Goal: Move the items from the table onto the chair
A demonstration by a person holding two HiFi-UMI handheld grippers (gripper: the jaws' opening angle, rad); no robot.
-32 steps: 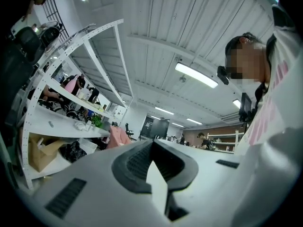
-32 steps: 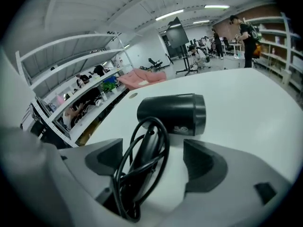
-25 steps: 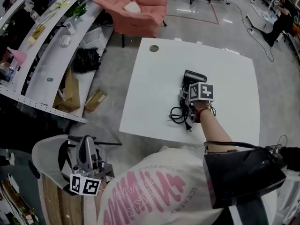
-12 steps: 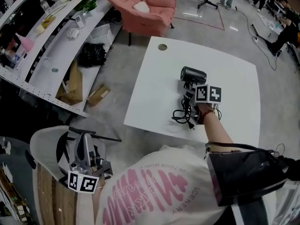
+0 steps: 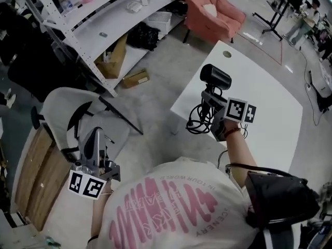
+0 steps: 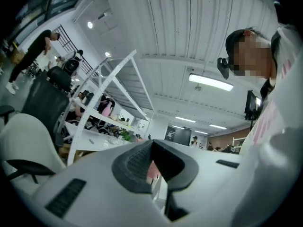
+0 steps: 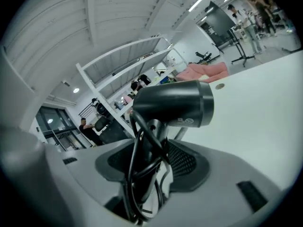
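Hair dryer handle: largely covered by the looped cord and the right gripper.
Table: near corner is hidden behind the person's arm.
Chair: seat is partly hidden by the left gripper.
Shelf items: too small to be identified.

My light is bright, even and indoor, coming from long ceiling strip lamps that burn out to white in the left gripper view. The glossy grey floor gives back pale glare, and the white square table carries hardly any shadow. Both gripper views bend hard toward dark, round corners. Close in, the black hair dryer shows a soft sheen, and the nearest foreground is blurred.
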